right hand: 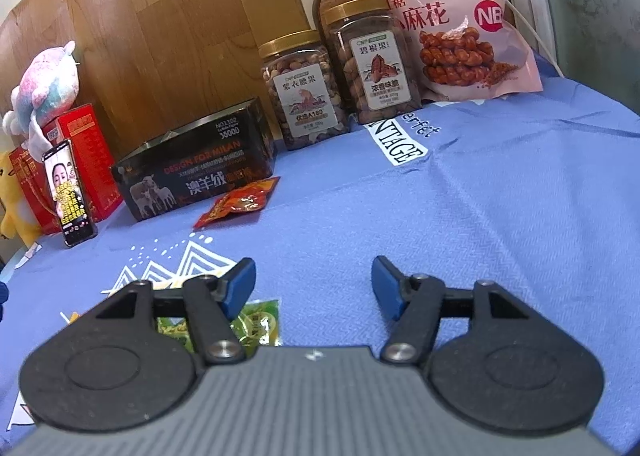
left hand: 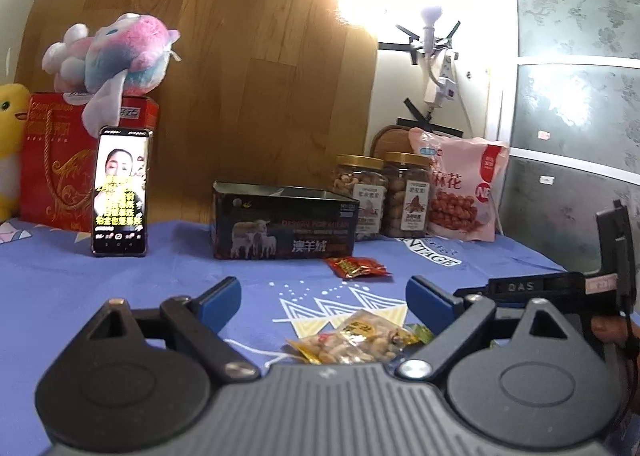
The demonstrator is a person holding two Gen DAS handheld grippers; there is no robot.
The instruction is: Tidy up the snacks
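An open black tin box [left hand: 282, 224] [right hand: 196, 172] stands on the blue cloth. A red snack packet [left hand: 357, 267] [right hand: 238, 202] lies just in front of it. A yellow peanut packet [left hand: 354, 342] lies between the blue pads of my left gripper [left hand: 323, 302], which is open and not touching it. A green packet [right hand: 256, 322] [left hand: 423, 332] lies under the left finger of my right gripper [right hand: 313, 288], whose jaws stand open over bare cloth. The right gripper's black body [left hand: 560, 288] shows at the right edge of the left wrist view.
Two gold-lidded nut jars [right hand: 300, 92] [right hand: 370, 60] and a pink bag of twists [right hand: 452, 20] stand at the back right. A phone [left hand: 120, 192] leans on a red gift box [left hand: 60, 160] with plush toys [left hand: 116, 52] at the left. A wood-pattern board [left hand: 240, 76] covers the wall.
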